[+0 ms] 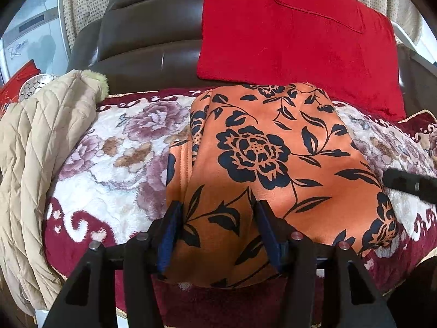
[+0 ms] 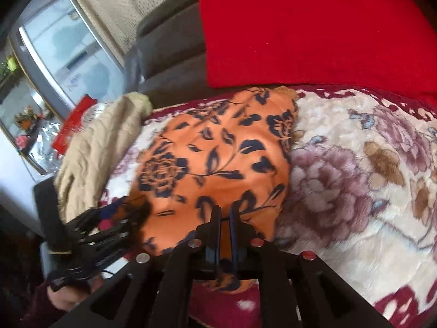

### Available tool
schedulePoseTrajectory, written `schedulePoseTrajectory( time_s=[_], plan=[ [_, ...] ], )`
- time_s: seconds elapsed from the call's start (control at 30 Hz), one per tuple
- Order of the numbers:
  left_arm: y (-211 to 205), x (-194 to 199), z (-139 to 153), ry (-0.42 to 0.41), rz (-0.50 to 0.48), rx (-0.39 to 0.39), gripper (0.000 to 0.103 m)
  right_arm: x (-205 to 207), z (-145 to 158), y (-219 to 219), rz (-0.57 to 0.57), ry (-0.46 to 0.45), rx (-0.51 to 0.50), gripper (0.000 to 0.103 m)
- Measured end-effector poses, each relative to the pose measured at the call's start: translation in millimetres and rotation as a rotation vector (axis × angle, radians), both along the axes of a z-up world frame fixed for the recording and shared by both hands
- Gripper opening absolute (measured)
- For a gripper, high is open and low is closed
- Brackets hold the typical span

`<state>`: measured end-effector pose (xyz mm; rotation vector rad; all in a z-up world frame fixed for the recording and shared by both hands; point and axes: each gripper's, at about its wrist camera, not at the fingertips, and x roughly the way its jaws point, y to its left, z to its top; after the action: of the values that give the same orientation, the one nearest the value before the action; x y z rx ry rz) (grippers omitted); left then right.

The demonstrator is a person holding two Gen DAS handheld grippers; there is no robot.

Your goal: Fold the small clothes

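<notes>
Flowered blanket [image 1: 114, 147] on the sofa carries the orange garment [image 1: 262, 147] at its middle; my right gripper [image 2: 224, 218] is pinched shut on the near hem, left gripper [image 1: 217, 218] half-open astride it w/o squeezing, so I'd clamp left first, then lift both evenly.

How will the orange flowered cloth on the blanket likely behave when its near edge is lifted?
Probably floppy: the orange cloth already drapes and creases over the blanket. Likely light, since it looks thin. It has a slight sheen, so it may slide on itself; the right tongs are shut on its near edge.
</notes>
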<state>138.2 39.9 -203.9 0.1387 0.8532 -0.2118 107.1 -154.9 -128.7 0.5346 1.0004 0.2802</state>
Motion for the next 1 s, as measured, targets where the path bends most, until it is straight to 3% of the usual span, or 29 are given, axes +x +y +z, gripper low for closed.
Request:
schedulePoseTrajectory(
  time_s=[0.1, 0.17, 0.23, 0.47, 1.0],
  plan=[
    [-2, 0, -1, 0.004, 0.003, 0.008, 0.059, 0, -9, 21, 0.044, 0.011, -0.058, 0.009],
    [-1, 1, -3, 0.015, 0.006, 0.012, 0.060, 5, -34, 30, 0.061, 0.079, -0.055, 0.009],
    [0, 1, -4, 0.012, 0.008, 0.012, 0.061, 7, -44, 30, 0.061, 0.082, -0.048, 0.009],
    [-2, 0, -4, 0.009, 0.009, 0.033, 0.062, 1, -38, 46, 0.075, 0.044, -0.167, 0.009],
    [-4, 8, -10, 0.060, 0.002, 0.063, 0.069, -2, -42, 51, 0.075, 0.020, -0.190, 0.009]
  ],
)
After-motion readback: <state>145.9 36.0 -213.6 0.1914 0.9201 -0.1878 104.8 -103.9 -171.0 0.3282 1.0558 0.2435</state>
